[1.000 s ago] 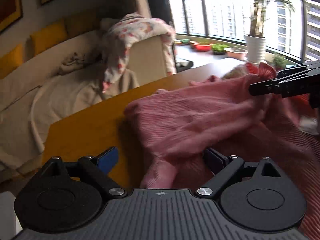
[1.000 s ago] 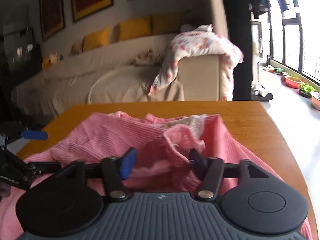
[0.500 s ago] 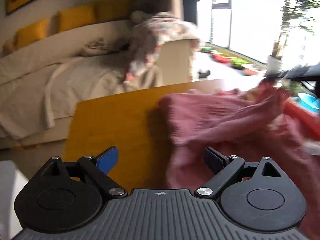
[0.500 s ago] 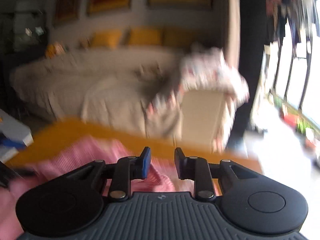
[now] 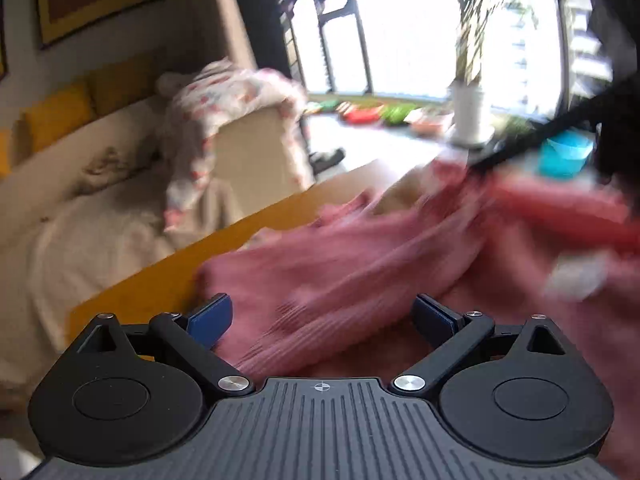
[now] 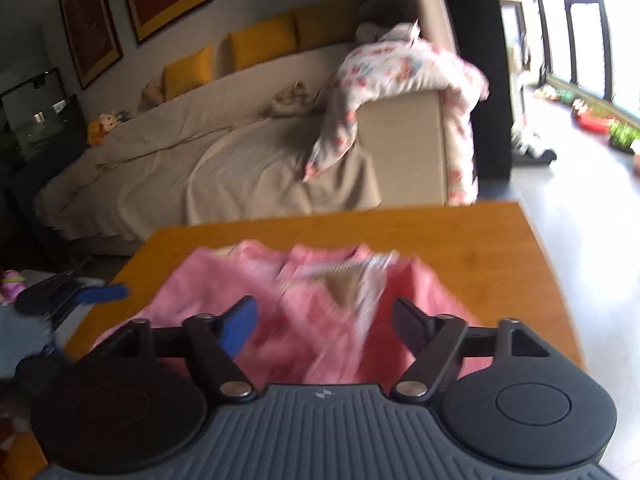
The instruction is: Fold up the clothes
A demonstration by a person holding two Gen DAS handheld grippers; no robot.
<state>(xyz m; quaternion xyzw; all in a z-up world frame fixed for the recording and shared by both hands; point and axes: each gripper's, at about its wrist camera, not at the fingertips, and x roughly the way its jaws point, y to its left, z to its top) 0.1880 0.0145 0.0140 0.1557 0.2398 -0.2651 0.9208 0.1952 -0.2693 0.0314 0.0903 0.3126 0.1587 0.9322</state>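
Both jaws stood wide apart: the left hand-held gripper (image 5: 322, 316) was spread over the near fold of the pink ribbed garment (image 5: 360, 272), clamping nothing, and the right hand-held gripper (image 6: 324, 322) gaped the same way above the cloth's near edge. The garment lay bunched on the wooden counter (image 6: 480, 248), reaching from the near edge toward the middle, its collar and pale lining turned up. It was blurred, so the exact folds were hard to read. Past the counter's far edge sat a beige sofa (image 6: 224, 160) with yellow cushions (image 6: 260, 44), a floral blanket (image 6: 400, 64) draped over its arm.
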